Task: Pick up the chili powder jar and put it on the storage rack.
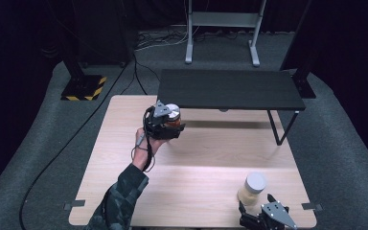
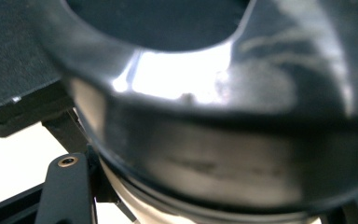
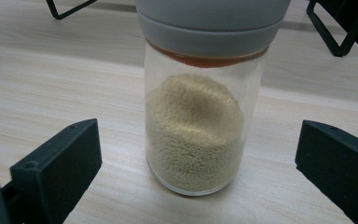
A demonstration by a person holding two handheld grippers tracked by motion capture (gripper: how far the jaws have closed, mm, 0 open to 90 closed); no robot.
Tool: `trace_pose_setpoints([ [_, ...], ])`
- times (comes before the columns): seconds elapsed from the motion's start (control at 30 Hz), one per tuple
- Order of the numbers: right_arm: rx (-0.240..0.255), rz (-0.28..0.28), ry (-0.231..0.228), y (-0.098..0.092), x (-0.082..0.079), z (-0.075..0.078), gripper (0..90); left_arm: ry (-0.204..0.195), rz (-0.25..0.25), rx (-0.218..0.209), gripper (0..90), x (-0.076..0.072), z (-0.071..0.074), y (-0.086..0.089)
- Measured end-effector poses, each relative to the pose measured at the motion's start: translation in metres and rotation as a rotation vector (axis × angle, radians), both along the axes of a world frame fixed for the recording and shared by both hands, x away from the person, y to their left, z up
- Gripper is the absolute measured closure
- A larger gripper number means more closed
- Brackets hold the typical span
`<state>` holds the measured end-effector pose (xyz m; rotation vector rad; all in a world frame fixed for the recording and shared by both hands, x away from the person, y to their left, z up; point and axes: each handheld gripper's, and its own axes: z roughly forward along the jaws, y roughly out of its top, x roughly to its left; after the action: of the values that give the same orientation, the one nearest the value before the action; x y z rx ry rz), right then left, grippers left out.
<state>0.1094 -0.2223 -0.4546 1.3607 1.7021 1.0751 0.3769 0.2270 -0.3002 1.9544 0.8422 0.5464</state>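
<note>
Now I hold one jar and look at the next.

My left gripper (image 1: 168,125) is squeezed tight on a jar (image 1: 173,114) with a shiny lid, lifted just in front of the black shelf (image 1: 230,89). My right gripper (image 1: 263,211) is wide open, and the grain jar (image 3: 200,126) stands straight up on the table (image 1: 196,167) between my fingers (image 3: 58,163), a bit ahead. It has a grey lid and tan grains.

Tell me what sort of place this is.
Probably a recording studio or lab: black curtains around a wooden table, a hazard-striped stand base, cables on grey carpet.
</note>
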Motion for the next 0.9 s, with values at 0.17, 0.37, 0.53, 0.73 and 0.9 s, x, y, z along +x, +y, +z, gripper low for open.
trace_pose_setpoints([
  [0.17,0.001,0.0,0.001,0.0,0.0,0.0,0.0,0.006,-0.001,-0.012,31.3,0.003,0.003,0.002],
  [0.37,-0.003,0.003,-0.001,0.001,0.0,0.0,0.0,0.009,-0.003,-0.016,31.3,0.005,0.007,0.005],
  [0.53,-0.003,-0.004,-0.002,0.0,-0.001,0.001,0.0,0.012,-0.004,-0.025,31.2,0.007,0.01,0.007],
  [0.73,-0.004,-0.001,-0.007,0.001,-0.001,0.001,0.0,0.011,-0.001,-0.031,31.3,0.008,0.014,0.008],
  [0.9,-0.004,-0.002,-0.004,0.0,-0.001,0.001,0.0,0.011,-0.002,-0.037,31.3,0.01,0.017,0.01],
])
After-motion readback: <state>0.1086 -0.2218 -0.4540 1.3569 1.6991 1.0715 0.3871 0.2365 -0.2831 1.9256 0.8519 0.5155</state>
